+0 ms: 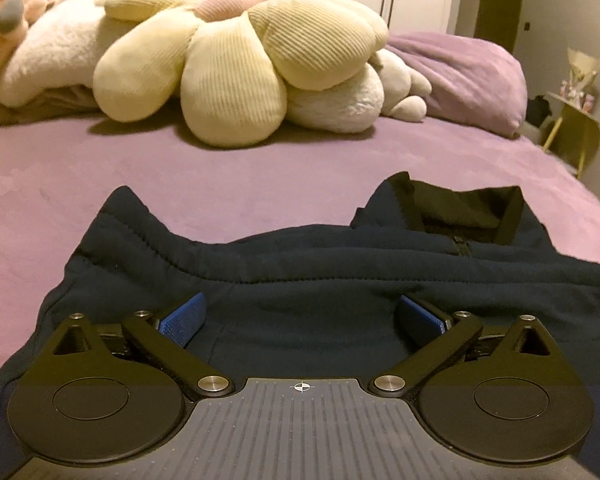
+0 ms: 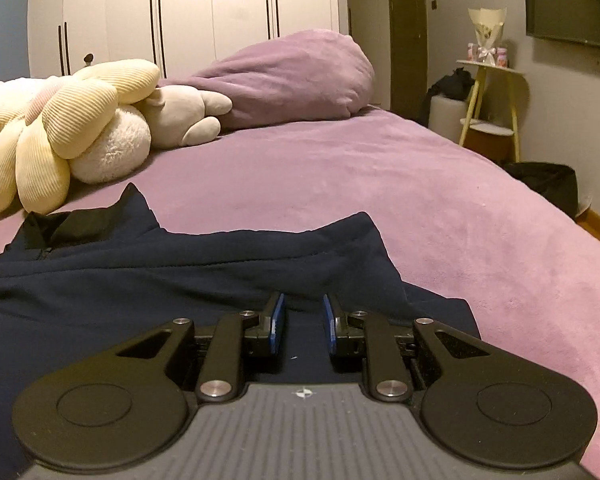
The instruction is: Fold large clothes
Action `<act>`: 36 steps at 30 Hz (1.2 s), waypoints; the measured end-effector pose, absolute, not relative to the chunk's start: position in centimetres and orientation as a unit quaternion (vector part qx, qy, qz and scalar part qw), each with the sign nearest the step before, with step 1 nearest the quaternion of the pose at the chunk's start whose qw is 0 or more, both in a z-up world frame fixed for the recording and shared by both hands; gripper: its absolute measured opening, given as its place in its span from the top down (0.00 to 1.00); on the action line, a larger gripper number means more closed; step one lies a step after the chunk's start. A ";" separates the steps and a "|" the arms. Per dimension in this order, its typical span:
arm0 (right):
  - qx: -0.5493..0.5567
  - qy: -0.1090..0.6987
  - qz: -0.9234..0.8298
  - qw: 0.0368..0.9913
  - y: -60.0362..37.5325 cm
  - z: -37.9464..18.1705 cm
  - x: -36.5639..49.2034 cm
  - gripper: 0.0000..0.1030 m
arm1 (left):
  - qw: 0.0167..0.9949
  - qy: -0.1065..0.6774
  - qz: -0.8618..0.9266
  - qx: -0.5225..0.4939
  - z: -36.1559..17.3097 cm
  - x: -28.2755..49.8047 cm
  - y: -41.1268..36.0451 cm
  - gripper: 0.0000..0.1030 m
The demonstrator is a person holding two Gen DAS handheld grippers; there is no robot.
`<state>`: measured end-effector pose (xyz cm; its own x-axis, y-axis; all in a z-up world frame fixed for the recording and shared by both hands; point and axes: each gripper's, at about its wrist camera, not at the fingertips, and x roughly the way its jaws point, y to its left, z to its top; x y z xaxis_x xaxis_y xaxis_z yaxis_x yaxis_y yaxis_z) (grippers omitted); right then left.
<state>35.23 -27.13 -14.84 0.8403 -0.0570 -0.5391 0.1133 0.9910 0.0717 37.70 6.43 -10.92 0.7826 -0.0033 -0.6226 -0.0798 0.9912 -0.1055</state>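
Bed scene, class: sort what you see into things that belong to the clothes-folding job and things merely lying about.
Belongs to the job:
navy zip-neck fleece
left gripper, open over it
right gripper, slightly open over it
purple bed cover, the folding surface

Just lying about:
flower cushion
white plush toy
purple pillow
yellow side table

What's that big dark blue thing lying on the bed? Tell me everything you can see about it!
It is a dark navy jacket that looks like soft fleece. It lies spread out but rumpled on the purple bed cover, with stitched seams, a stand-up collar with a black lining, and a zipper below it. The left gripper sits over it with jaws wide open; the right gripper has a narrower gap. Neither visibly pinches the cloth.
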 end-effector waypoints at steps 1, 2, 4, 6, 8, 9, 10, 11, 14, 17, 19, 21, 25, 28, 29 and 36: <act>0.055 0.278 -0.043 0.958 -27.3 -15.0 35.1 0.81 | 0.942 0.327 0.016 -0.067 -11.0 37.8 6.6 0.00; 0.062 0.276 -0.041 0.958 -27.5 -15.2 35.2 0.81 | 0.943 0.325 0.013 -0.072 -11.2 37.8 6.7 0.00; 0.076 0.274 -0.037 0.958 -27.5 -15.3 35.7 0.81 | 0.942 0.325 0.009 -0.080 -11.4 38.0 6.9 0.00; 0.086 0.274 -0.034 0.957 -27.6 -15.5 36.2 0.81 | 0.942 0.326 0.007 -0.082 -11.3 38.2 7.0 0.00; 0.089 0.273 -0.032 0.957 -27.6 -15.6 36.3 0.81 | 0.942 0.327 0.008 -0.080 -11.1 38.2 6.9 0.00; 0.089 0.273 -0.033 0.957 -27.6 -15.6 36.3 0.81 | 0.941 0.328 0.009 -0.079 -11.0 38.1 6.9 0.00; 0.088 0.273 -0.033 0.957 -27.6 -15.6 36.3 0.81 | 0.940 0.331 0.010 -0.076 -10.8 38.0 6.9 0.00; 0.088 0.273 -0.033 0.957 -27.6 -15.5 36.3 0.81 | 0.939 0.336 0.011 -0.073 -10.4 37.8 6.9 0.00; 0.090 0.279 -0.031 0.956 -27.5 -14.9 36.2 0.78 | 0.940 0.336 0.012 -0.057 -8.8 36.1 7.6 0.00; 0.089 0.277 -0.050 0.955 -27.4 -13.4 35.3 0.72 | 0.954 0.296 0.037 -0.020 -7.7 32.4 9.6 0.00; 0.085 0.248 -0.070 0.962 -27.6 -12.5 33.3 0.52 | 0.955 0.288 0.070 0.005 -7.8 31.0 10.6 0.00; 0.066 0.236 -0.098 0.964 -28.1 -12.8 31.5 0.48 | 0.950 0.302 0.080 -0.017 -8.5 30.6 11.8 0.00; 0.109 0.249 -0.113 0.956 -29.8 -14.4 30.6 0.46 | 0.945 0.309 0.087 -0.070 -10.6 31.2 13.3 0.00; 0.074 0.262 -0.120 0.955 -28.8 -14.7 31.6 0.42 | 0.935 0.327 0.079 -0.117 -10.8 32.0 14.6 0.00; 0.069 0.266 -0.119 0.954 -28.7 -14.7 31.9 0.41 | 0.929 0.338 0.072 -0.130 -10.5 32.2 15.1 0.00; 0.049 0.288 -0.174 0.940 -28.5 -11.8 30.6 0.28 | 0.905 0.380 0.039 -0.188 -8.3 26.2 19.9 0.00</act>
